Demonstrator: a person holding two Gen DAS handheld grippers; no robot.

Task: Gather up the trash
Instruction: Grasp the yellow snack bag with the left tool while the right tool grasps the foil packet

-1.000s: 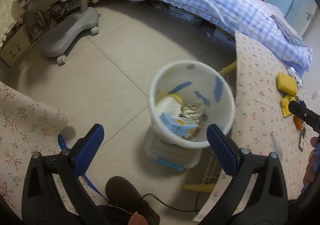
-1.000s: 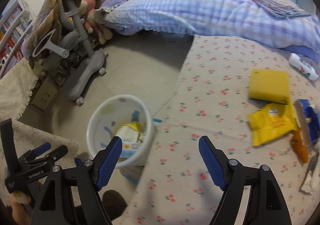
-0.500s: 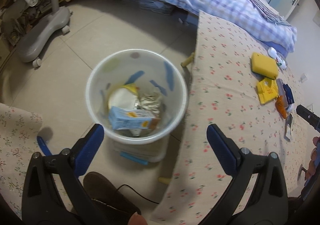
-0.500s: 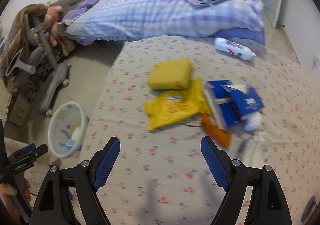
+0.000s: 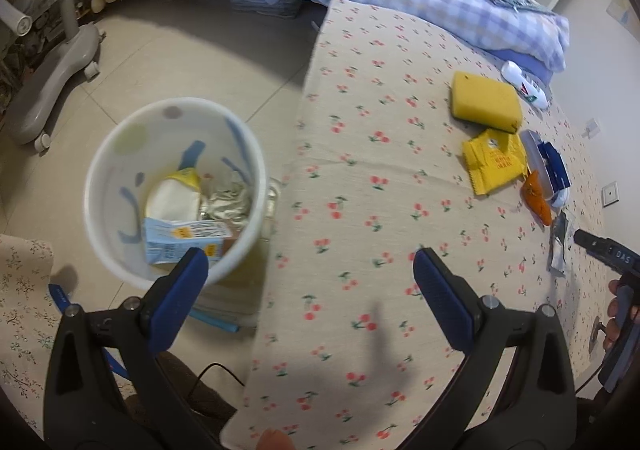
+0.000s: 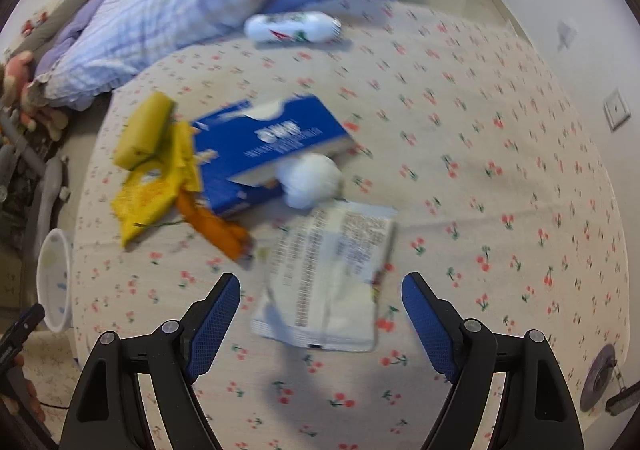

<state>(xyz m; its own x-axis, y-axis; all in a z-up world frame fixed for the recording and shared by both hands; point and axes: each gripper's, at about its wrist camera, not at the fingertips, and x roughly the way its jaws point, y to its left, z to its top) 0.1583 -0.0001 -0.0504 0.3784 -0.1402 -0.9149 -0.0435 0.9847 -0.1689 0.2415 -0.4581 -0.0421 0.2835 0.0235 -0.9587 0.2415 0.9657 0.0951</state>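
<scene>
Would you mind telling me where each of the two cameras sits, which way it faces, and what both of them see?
Left wrist: on the left tool, open, looking steeply down at the white bin and the table's near edge; a fingertip shows at the bottom edge.
Right wrist: on the right tool, open, looking steeply down over the white wrapper on the cherry-print tablecloth; part of a hand shows at lower left.
Shared: the yellow sponge, yellow packet, blue box, bin and bed.

white bin (carton inside), floral tablecloth
</scene>
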